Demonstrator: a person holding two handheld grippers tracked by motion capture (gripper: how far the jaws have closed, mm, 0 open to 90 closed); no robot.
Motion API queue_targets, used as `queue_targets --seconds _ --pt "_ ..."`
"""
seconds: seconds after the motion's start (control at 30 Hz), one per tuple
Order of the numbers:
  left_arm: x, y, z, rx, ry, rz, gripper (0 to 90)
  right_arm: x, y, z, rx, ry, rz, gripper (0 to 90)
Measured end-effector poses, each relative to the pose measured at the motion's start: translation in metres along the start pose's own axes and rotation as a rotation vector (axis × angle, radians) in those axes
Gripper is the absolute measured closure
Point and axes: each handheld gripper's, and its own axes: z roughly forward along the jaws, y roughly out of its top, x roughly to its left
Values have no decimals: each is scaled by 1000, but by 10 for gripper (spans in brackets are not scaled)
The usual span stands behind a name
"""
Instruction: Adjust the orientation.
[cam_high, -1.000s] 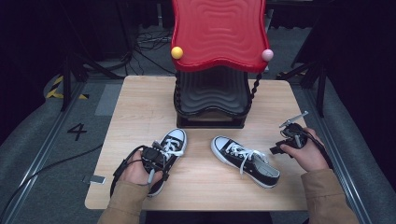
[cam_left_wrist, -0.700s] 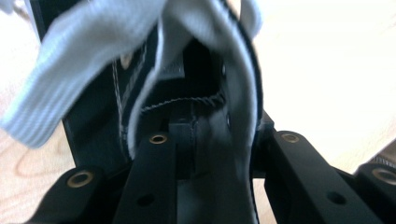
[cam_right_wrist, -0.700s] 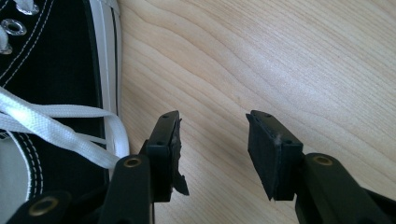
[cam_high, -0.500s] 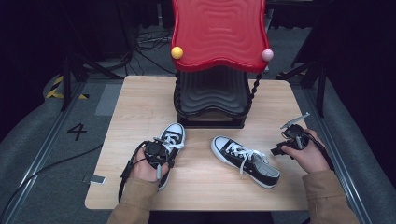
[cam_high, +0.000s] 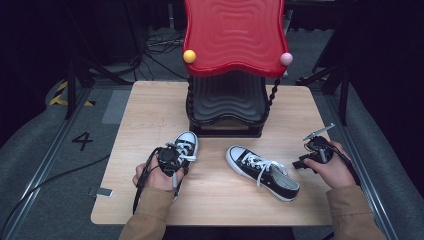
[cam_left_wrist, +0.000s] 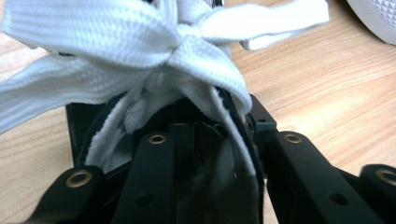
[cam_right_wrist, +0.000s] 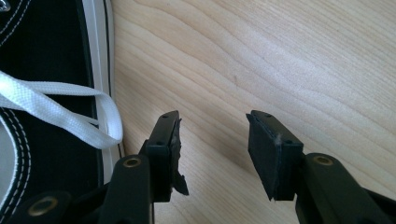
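Observation:
Two black canvas sneakers with white laces and white toe caps lie on the wooden table (cam_high: 150, 110). My left gripper (cam_high: 172, 160) is at the heel end of the left sneaker (cam_high: 186, 144), whose toe points away from me. In the left gripper view its jaws (cam_left_wrist: 210, 130) straddle the shoe's collar below the lace bow (cam_left_wrist: 140, 60) and press on it. The right sneaker (cam_high: 262, 172) lies at an angle, toe towards the stand. My right gripper (cam_high: 301, 162) stands open just right of its heel, over bare wood (cam_right_wrist: 212, 140), with the sneaker's sole edge and a lace loop (cam_right_wrist: 42, 93) to its left.
A stand with a red wavy top (cam_high: 235, 35) and black ribbed base (cam_high: 227, 100) fills the back centre of the table, with a yellow ball (cam_high: 189, 56) and a pink ball (cam_high: 285, 58) at its corners. Table edges are close on both sides; grey floor lies beyond.
My left hand has shifted slightly right and away, and the left sneaker has moved with it. The right hand and right sneaker have stayed in place.

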Motion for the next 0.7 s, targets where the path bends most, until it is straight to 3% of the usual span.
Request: queue_targets --seconds 0.07,0.13,0.37,0.53,0.7 --pt "0 0 0 -20 2 8 715 0 0 1 5 0 -6 546" --pt "-1 -1 -2 -70 -1 14 721 1 0 1 6 0 -12 546" --pt "2 2 0 -123 -27 59 774 2 0 3 15 -2 -9 546" --pt "3 0 -1 -132 -44 85 852 3 1 4 14 -1 -18 546" --pt "0 -3 -8 -137 -68 114 864 0 -1 2 12 1 -10 546"
